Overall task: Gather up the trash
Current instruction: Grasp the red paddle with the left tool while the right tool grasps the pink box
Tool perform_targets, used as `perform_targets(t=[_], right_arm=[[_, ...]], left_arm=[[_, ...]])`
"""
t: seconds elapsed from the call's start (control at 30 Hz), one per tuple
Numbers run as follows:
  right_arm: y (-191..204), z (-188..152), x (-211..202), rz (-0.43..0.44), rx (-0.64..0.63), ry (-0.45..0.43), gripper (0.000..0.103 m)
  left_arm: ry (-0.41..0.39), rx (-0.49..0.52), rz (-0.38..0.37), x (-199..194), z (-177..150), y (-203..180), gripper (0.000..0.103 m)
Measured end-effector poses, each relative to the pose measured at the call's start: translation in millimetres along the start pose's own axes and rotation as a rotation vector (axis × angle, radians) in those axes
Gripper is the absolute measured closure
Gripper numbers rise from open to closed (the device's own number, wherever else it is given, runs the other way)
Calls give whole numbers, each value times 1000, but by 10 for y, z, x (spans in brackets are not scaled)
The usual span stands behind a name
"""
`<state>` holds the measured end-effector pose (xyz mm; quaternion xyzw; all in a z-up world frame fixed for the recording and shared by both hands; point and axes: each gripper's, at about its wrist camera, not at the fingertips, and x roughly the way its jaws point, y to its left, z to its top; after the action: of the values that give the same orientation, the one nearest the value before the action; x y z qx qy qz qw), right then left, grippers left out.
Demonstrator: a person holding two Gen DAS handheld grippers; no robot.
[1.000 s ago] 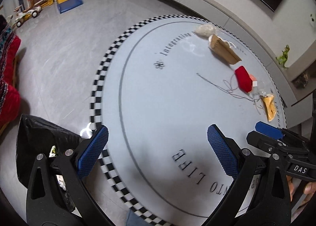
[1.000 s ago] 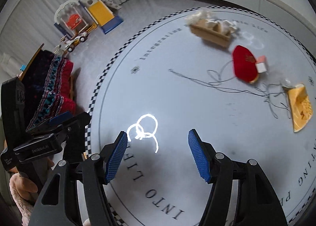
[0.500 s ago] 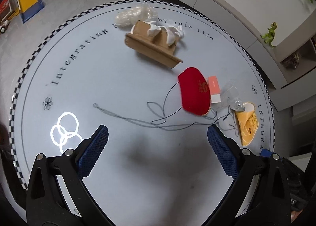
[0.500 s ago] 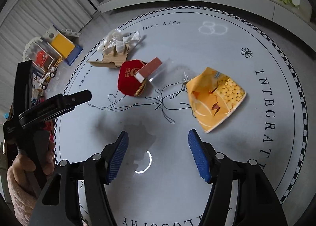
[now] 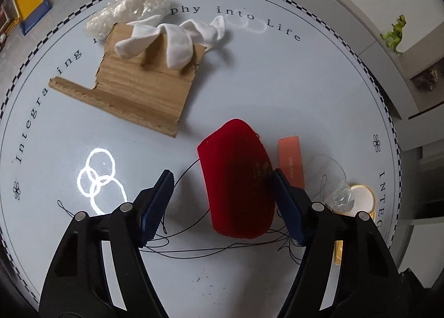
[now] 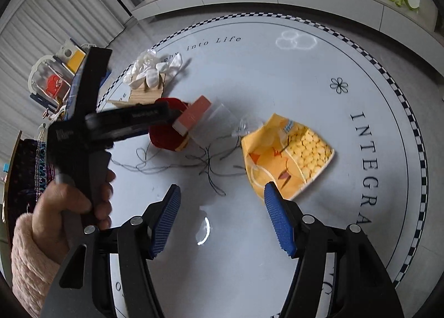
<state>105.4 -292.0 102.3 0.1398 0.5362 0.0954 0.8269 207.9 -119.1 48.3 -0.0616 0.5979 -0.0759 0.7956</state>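
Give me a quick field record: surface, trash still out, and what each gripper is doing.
surface: round white table with checkered rim
trash: cardboard piece, white cloth scraps, clear plastic wrap, red pouch, pink box, black thread, yellow snack bag
left gripper: jaws closing around the red pouch, not yet pinching
right gripper: open, empty, right fingertip beside the yellow snack bag
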Motion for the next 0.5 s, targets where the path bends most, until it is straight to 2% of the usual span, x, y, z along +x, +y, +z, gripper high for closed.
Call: perform_targets(t=[0.07, 0.17, 0.23, 0.27, 0.37, 0.5], right_arm=[[27, 96, 3, 3, 15, -16, 43], [68, 225, 16, 7, 33, -33, 45], [114, 296, 40, 3, 27, -38, 46], [153, 329, 66, -2, 18, -36, 49], [277, 400, 207, 17, -3, -8, 55], [459, 486, 520, 33, -6, 47, 61]], left_arm=[[7, 24, 11, 49, 4, -82, 33], [12, 9, -14, 119, -3, -54, 34], [3, 23, -53, 94, -6, -22, 48], [8, 23, -88, 72, -18, 6, 61], [9, 34, -99, -39, -111, 150, 63], [5, 14, -148, -215, -314, 533, 63]])
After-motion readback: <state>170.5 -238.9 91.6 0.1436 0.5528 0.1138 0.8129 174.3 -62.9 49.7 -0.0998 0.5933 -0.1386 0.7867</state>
